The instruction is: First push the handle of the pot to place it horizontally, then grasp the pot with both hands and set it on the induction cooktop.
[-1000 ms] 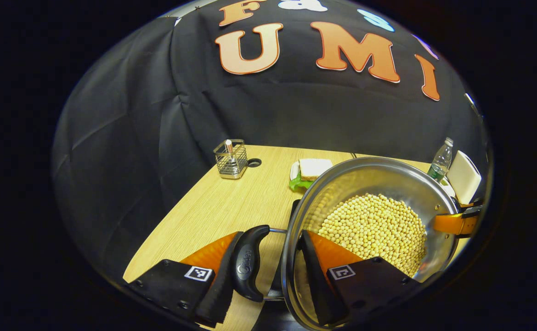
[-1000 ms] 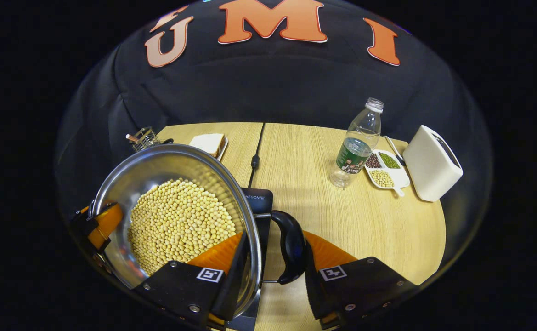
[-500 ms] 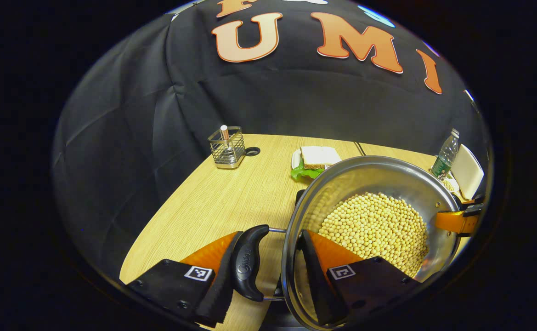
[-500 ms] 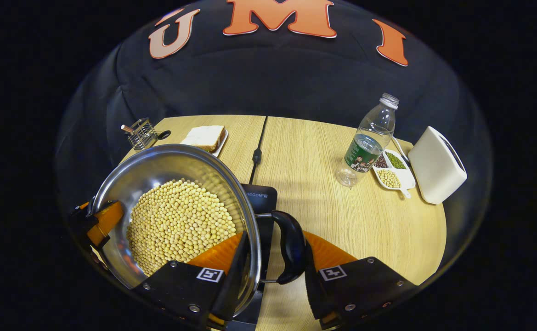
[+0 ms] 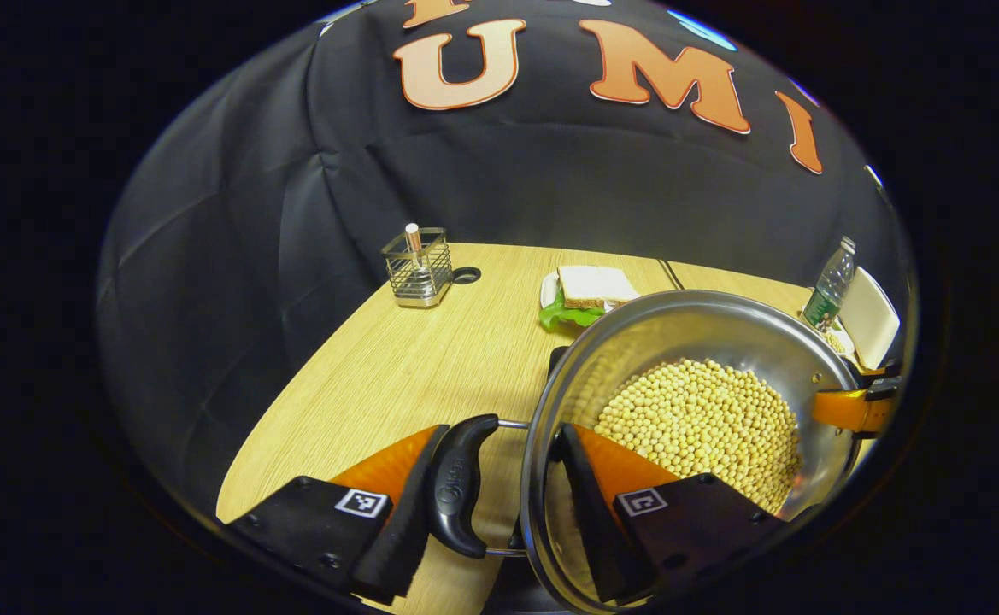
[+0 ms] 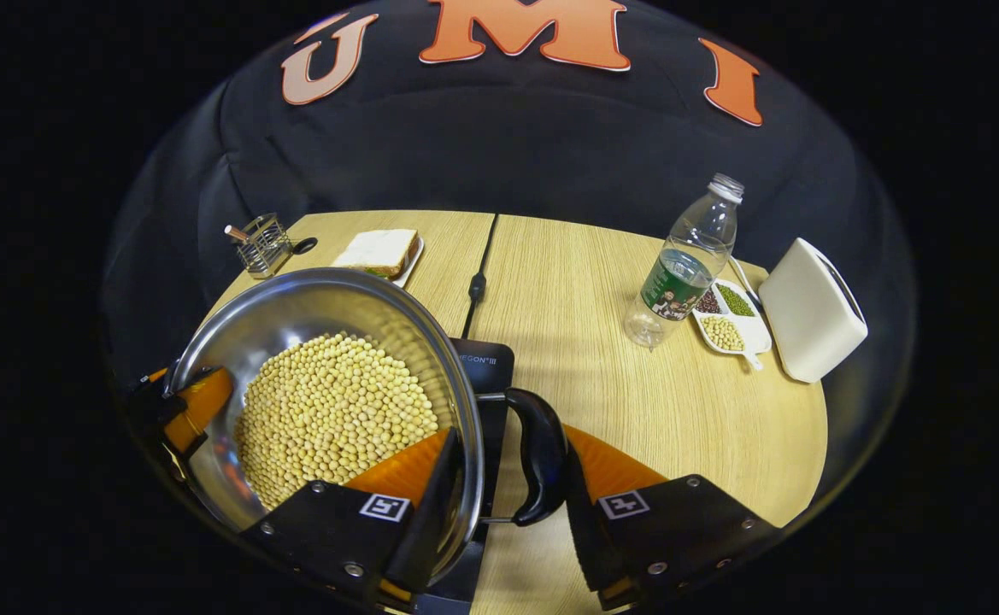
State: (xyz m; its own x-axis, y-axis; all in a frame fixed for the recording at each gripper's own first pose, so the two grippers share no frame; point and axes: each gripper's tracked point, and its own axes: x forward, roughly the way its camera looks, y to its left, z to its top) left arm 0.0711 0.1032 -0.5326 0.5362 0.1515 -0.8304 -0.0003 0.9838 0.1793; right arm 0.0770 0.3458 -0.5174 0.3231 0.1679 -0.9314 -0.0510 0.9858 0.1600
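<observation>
A steel pot (image 5: 704, 325) full of soybeans (image 5: 704, 423) fills the right of the left gripper view. My left gripper (image 5: 499, 440) is shut on it: one finger lies against the outside of the black side handle (image 5: 456, 487), the other inside the wall. In the right gripper view the pot (image 6: 294, 299) lies to the left, and my right gripper (image 6: 509, 437) clamps its other black handle (image 6: 542, 457) the same way. The black induction cooktop (image 6: 486, 367) lies right under the pot, and whether the pot touches it is hidden. Each gripper appears across the pot in the other's view.
On the wooden table (image 6: 584, 299) are a wire caddy (image 5: 418, 265), a sandwich on a plate (image 5: 589, 290), a plastic bottle (image 6: 687, 256), a divided dish of beans (image 6: 725, 316), a white toaster (image 6: 811, 307) and a black cord (image 6: 475, 286). The table's curved right edge is near.
The caddy, sandwich and bottle have slid up slightly in both views, so both grippers and the pot have shifted a little. Both grips are unchanged.
</observation>
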